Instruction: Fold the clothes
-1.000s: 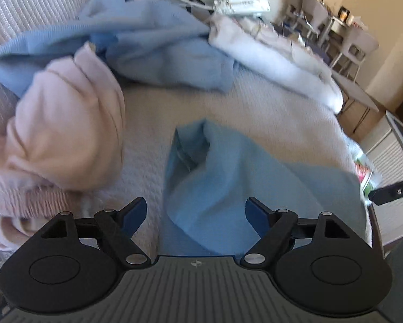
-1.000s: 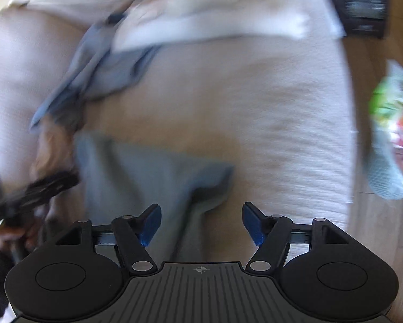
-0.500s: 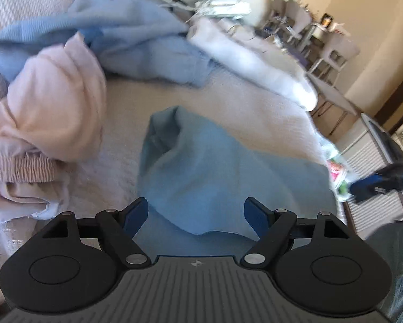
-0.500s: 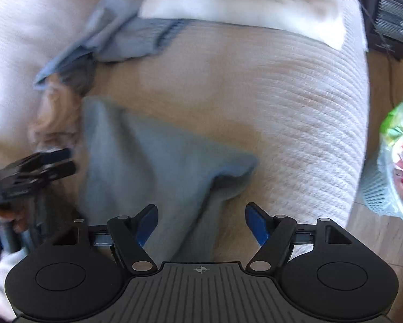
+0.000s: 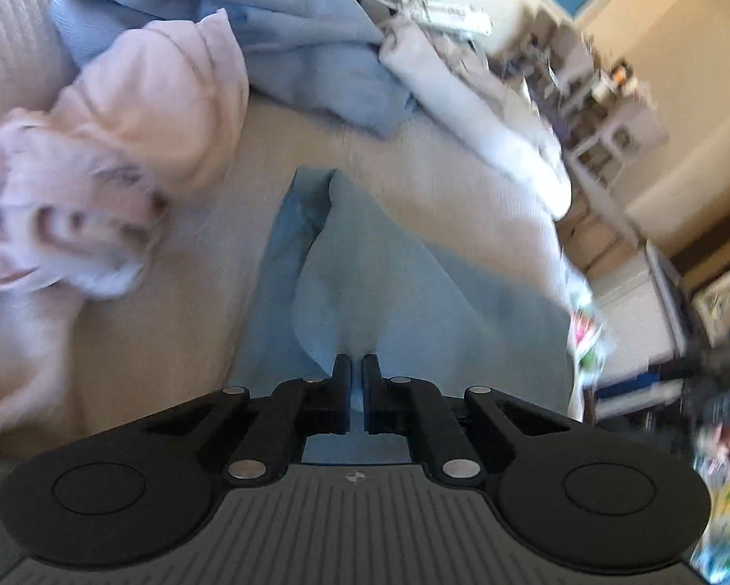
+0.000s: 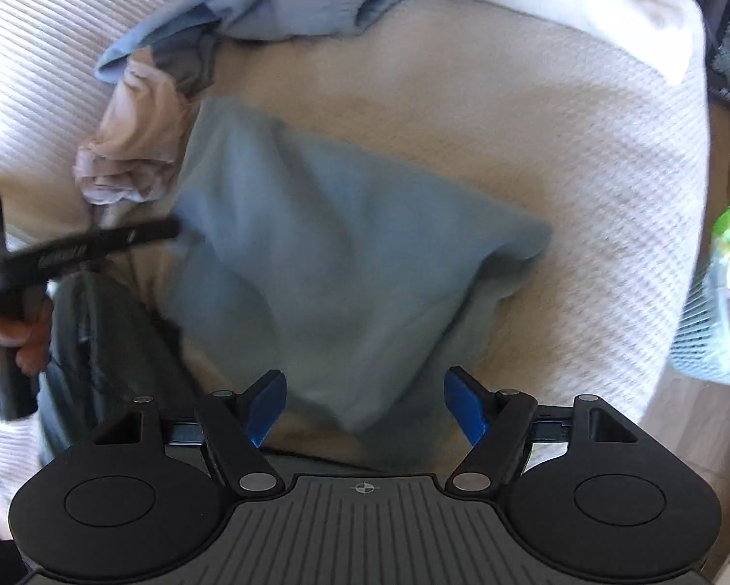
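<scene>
Tongs on the left (image 5: 356,365) have just snapped together, pinching the near edge of the blue cloth (image 5: 413,292) on the bed (image 6: 535,122). The right tongs (image 6: 365,399) stand apart over it.

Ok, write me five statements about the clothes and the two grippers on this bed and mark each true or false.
1. The left gripper is shut on an edge of the light blue cloth. True.
2. The right gripper is shut on the same cloth. False: its jaws stand open, and the cloth's near edge lies between them ungripped.
3. A pink garment lies bunched beside the light blue cloth. True.
4. The light blue cloth is folded into a neat square. False: it lies loose and creased on the bedspread.
5. The pink garment is held by a gripper. False: neither gripper touches it.
</scene>
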The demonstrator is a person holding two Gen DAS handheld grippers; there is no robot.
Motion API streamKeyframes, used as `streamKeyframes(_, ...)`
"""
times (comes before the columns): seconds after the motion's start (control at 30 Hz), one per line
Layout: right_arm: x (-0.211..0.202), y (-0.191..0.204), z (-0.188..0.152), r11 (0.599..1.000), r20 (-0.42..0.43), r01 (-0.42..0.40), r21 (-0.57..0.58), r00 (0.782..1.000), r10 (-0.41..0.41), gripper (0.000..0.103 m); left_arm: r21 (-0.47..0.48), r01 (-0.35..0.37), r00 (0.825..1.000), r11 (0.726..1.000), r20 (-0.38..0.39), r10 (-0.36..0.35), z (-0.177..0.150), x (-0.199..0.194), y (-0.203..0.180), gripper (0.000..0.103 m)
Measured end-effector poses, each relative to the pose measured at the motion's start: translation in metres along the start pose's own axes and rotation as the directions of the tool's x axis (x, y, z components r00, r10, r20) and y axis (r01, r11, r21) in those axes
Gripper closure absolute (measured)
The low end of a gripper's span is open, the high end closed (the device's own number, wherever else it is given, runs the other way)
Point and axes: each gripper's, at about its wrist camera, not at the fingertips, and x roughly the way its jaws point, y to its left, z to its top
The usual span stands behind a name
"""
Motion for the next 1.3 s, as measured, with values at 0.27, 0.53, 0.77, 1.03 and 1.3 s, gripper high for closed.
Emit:
streamKeyframes(0.27,0.024,0.009,0.002,0.988,-0.089,-0.095,0.119,0.990,0.106,0.029,0.096,-0.182,0.980,0.979,-0.061,0.188,-0.036,0.014,0.006,0.100)
streamKeyframes(0.53,0.051,-0.012,0.006,0.965,-0.153,0.022,0.261,0.988,0.019,0.034,-0.063,-0.069,0.997,0.996,0.037,0.071,-0.021,0.009,0.026,0.035)
streamKeyframes(0.77,0.055,0.000,0.002,0.963,-0.135,0.118,0.242,0.987,-0.087,0.079,0.039,0.001,0.996,0.999,0.088,-0.005,0.007,0.044,0.029,0.079)
streamKeyframes(1.03,0.029,0.022,-0.011,0.956,-0.082,0.171,0.239,0.984,-0.156,0.096,0.077,0.073,0.996,0.994,0.045,-0.076,0.000,0.006,0.021,0.095)
streamKeyframes(1.3,0.032,0.035,-0.025,0.960,-0.142,0.200,0.194,0.974,-0.174,0.096,0.280,-0.065,0.993,0.958,-0.079,0.091,-0.011,0.033,0.005,0.091)
